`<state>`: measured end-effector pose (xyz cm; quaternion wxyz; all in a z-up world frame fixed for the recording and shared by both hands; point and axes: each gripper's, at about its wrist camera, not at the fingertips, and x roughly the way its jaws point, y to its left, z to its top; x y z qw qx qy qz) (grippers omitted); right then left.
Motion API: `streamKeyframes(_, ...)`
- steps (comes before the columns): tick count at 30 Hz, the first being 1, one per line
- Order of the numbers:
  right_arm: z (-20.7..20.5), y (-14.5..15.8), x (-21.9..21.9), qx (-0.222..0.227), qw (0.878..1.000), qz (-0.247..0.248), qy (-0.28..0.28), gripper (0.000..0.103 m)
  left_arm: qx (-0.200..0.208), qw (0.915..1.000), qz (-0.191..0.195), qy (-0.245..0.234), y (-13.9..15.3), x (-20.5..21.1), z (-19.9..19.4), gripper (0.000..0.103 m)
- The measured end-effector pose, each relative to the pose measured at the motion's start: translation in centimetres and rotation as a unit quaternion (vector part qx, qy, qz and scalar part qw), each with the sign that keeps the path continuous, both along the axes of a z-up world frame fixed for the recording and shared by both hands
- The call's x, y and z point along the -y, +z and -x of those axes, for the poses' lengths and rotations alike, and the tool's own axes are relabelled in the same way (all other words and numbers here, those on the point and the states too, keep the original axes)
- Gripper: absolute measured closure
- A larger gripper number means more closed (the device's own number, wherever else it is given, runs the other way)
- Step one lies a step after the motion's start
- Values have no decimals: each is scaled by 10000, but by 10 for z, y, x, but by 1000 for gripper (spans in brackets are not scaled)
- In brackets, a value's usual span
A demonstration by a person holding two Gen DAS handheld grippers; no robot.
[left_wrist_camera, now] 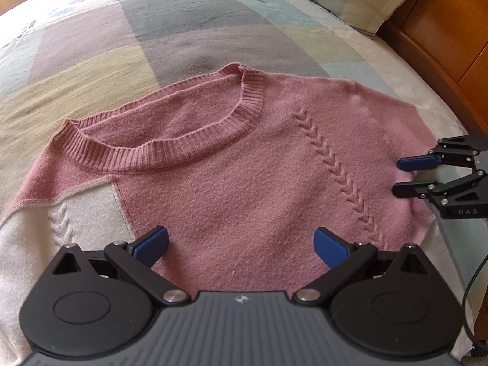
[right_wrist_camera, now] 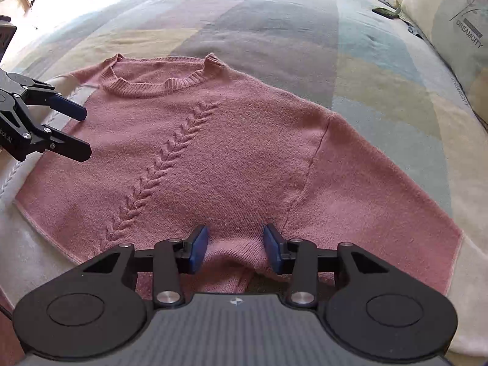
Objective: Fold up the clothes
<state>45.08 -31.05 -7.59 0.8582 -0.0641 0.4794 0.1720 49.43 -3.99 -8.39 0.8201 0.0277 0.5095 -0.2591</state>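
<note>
A pink knit sweater (left_wrist_camera: pixel 244 167) with cream panels and a braid pattern lies flat on the bed, its ribbed collar (left_wrist_camera: pixel 158 146) facing away from me. My left gripper (left_wrist_camera: pixel 241 244) hovers wide open over the near part of the pink front, with nothing between its fingers. My right gripper (right_wrist_camera: pixel 236 248) is at the sweater's near edge, beside the sleeve seam. A raised hump of pink knit fills the narrow gap between its blue pads (right_wrist_camera: pixel 199 248) and touches both. In the left wrist view the right gripper (left_wrist_camera: pixel 402 177) sits at the sweater's right edge.
The bedspread (right_wrist_camera: pixel 274 24) has pastel colour blocks and stretches well beyond the sweater. A pillow (right_wrist_camera: pixel 451 30) lies at the far right with a small dark object (right_wrist_camera: pixel 384 12) beside it. A wooden bed frame (left_wrist_camera: pixel 442 30) runs along the right side.
</note>
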Motion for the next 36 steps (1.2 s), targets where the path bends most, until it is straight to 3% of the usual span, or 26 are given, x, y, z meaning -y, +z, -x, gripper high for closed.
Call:
streamKeyframes(5,13,27,27,-60,9950,-349,-933,51,-14,9998,-216,13,-3,-6,4,2)
streamKeyframes(7,15,30,52,-55,9860,-615,-1549,50,-25,9999,-160,55,-2,-3,4,2)
streamKeyframes(9,15,26,79,-79,9690,-877,-2308,50,-25,9999,-146,22,-2,0,4,2)
streamKeyframes(10,16,23,95,-84,9557,-1044,-2750,50,-23,9999,-148,-2,-2,2,5,2)
streamKeyframes(14,33,9,160,-43,8721,-1740,-4574,50,-16,9998,-155,-95,-3,7,6,2)
streamKeyframes(16,46,1,185,21,8361,-1881,-5153,50,-12,9998,-159,-141,-4,9,7,2)
streamKeyframes(20,61,-20,228,268,7880,-2063,-5794,52,-18,9996,-176,-201,-4,12,7,2)
streamKeyframes(21,61,-24,237,375,7834,-2107,-5835,54,-24,9996,-184,-205,-4,13,7,2)
streamKeyframes(22,59,-24,242,406,7843,-1953,-5875,66,-26,9996,-201,-217,-4,13,7,2)
streamKeyframes(23,55,-25,246,425,7874,-1794,-5882,86,-26,9995,-223,-232,-5,14,6,2)
streamKeyframes(26,40,-23,253,401,8113,-1260,-5694,92,-26,9993,-256,-271,-4,15,6,2)
streamKeyframes(28,31,-17,256,404,8254,-831,-5569,92,-34,9994,-243,-261,-3,15,5,2)
streamKeyframes(30,31,-13,259,347,8180,-648,-5705,87,-33,9995,-214,-229,-2,15,3,2)
streamKeyframes(31,32,-11,259,197,8085,-563,-5854,75,-32,9996,-200,-213,-1,14,3,2)
streamKeyframes(32,34,-7,255,87,8060,-482,-5899,73,-26,9996,-194,-208,-1,15,3,2)
streamKeyframes(34,38,8,232,92,8238,-282,-5661,72,-11,9996,-187,-204,-1,16,3,2)
streamKeyframes(36,36,25,194,340,8672,-275,-4960,63,5,9996,-181,-201,-1,17,3,2)
